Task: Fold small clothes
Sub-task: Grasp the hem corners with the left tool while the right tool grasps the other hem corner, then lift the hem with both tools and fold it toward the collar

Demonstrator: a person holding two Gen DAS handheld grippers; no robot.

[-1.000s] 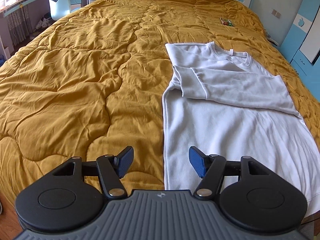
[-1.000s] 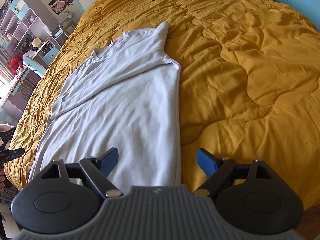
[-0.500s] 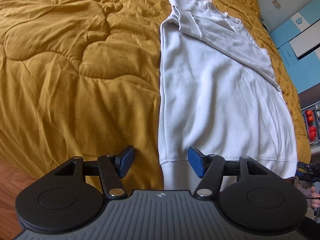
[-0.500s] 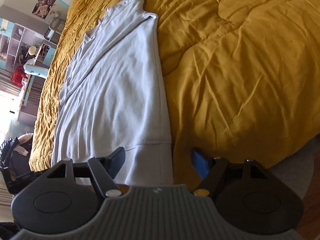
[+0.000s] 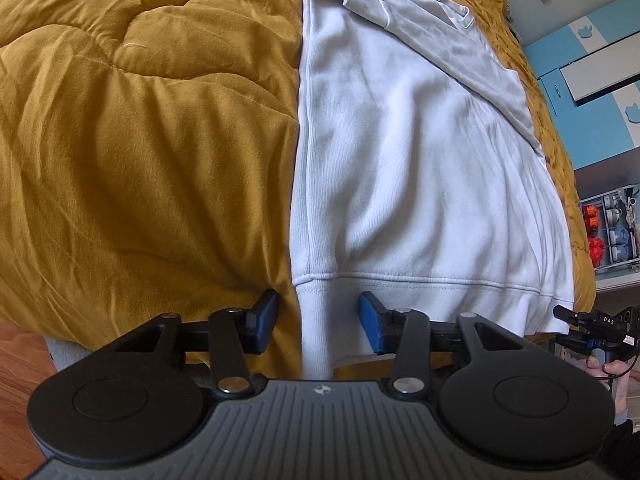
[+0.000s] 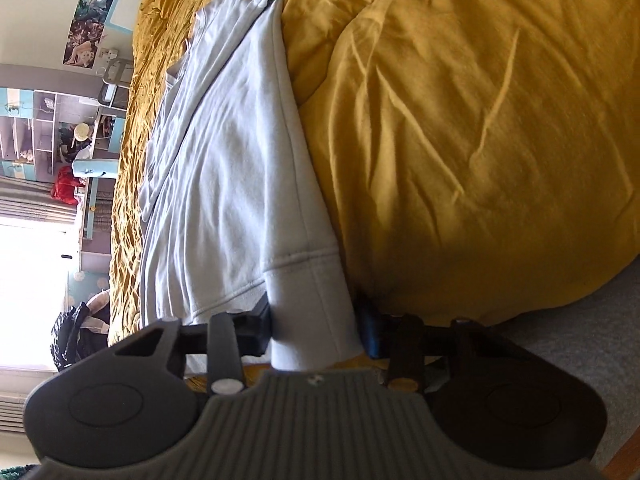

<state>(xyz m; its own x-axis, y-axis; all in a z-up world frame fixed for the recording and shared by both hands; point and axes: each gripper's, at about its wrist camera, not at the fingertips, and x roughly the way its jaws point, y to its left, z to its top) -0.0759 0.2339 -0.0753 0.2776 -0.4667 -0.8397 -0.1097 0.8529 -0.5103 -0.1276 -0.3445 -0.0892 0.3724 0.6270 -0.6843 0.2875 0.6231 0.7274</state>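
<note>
Both grippers have dropped from above the bed to the shirt's hem since the earlier frames. Nearest, the left gripper (image 5: 318,322) is closing with the hem's left corner between its pads, not yet clearly pinched; the right gripper (image 6: 316,330) is closing on the right corner, cloth filling the gap. Beyond, the white sweatshirt (image 5: 420,168) lies flat on the mustard quilt (image 5: 140,140), sleeves folded in. Grabbing quilt too, or one layer, would spoil the fold.
</note>
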